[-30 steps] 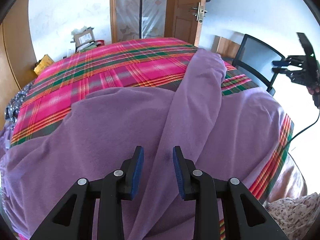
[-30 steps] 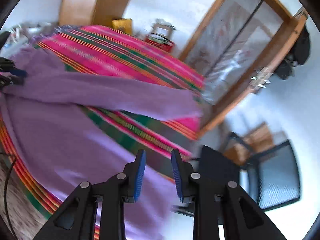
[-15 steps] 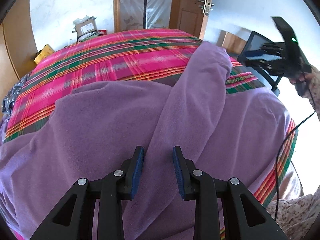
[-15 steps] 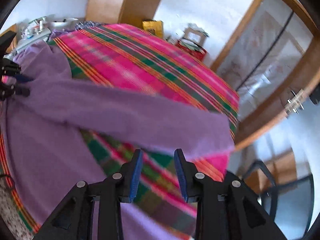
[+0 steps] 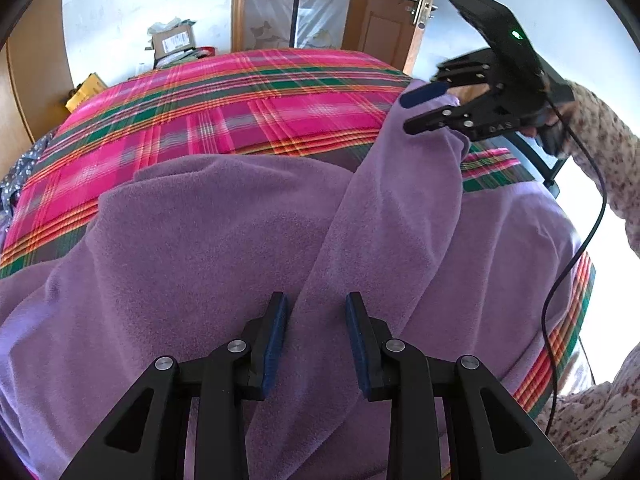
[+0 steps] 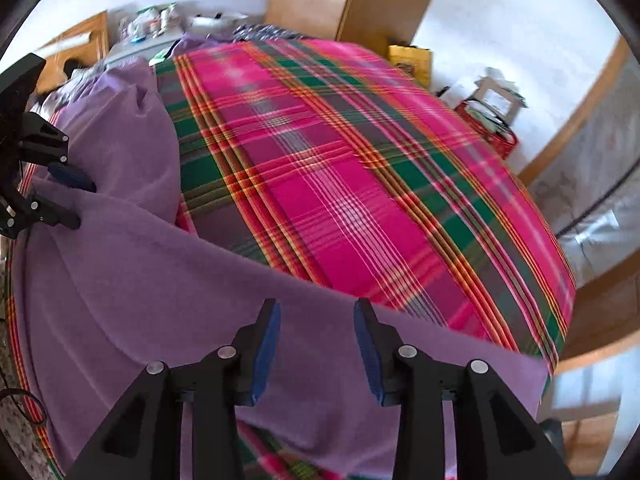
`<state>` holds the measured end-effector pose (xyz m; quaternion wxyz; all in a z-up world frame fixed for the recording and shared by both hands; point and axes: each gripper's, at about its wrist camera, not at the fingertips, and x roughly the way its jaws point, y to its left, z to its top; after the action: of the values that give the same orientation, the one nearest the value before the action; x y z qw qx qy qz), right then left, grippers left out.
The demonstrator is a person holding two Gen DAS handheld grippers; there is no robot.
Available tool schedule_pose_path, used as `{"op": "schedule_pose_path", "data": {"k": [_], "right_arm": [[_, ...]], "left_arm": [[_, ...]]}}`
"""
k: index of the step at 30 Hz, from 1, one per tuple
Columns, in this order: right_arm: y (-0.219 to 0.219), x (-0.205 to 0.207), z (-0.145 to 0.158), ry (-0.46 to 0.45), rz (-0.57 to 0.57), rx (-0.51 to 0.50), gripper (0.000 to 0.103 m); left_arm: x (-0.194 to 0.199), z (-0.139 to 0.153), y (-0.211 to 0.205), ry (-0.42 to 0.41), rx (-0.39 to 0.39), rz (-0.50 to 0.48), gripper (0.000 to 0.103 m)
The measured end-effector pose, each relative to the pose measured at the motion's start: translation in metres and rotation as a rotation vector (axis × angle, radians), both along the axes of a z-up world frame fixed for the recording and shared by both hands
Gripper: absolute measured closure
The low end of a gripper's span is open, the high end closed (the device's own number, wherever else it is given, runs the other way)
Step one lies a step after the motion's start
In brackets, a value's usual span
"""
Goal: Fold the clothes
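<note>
Right wrist view, purple garment's sleeve (image 6: 168, 280) beneath right gripper (image 6: 316, 344), jaws apart.

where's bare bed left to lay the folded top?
Free: the plaid bedspread beyond the purple garment, out to the far edge by the door. Crowded: the near half, under the garment and its sleeve, where the right tool and left tool are.

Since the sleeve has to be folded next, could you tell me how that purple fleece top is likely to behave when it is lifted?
The purple fleece top will probably go limp: it drapes in soft folds over the plaid bed cover. Its sleeve should trail and sag from one pinch point. The fuzzy surface looks unlikely to slip from the pads.
</note>
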<state>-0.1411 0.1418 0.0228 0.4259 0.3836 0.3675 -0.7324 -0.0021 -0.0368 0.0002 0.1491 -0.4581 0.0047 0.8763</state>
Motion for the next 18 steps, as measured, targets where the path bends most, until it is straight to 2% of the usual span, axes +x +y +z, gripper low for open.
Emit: {"op": "schedule_pose_path", "data": {"k": [10, 18], "right_arm": [[-0.020, -0.016, -0.018, -0.088, 0.105, 0.071, 0.062], [-0.011, -0.026, -0.021, -0.175, 0.092, 0.064, 0.062]], "left_arm": [[-0.009, 0.000, -0.004, -0.021, 0.026, -0.018, 0.071], [-0.009, 0.000, -0.005, -0.025, 0.027, -0.027, 0.070]]}}
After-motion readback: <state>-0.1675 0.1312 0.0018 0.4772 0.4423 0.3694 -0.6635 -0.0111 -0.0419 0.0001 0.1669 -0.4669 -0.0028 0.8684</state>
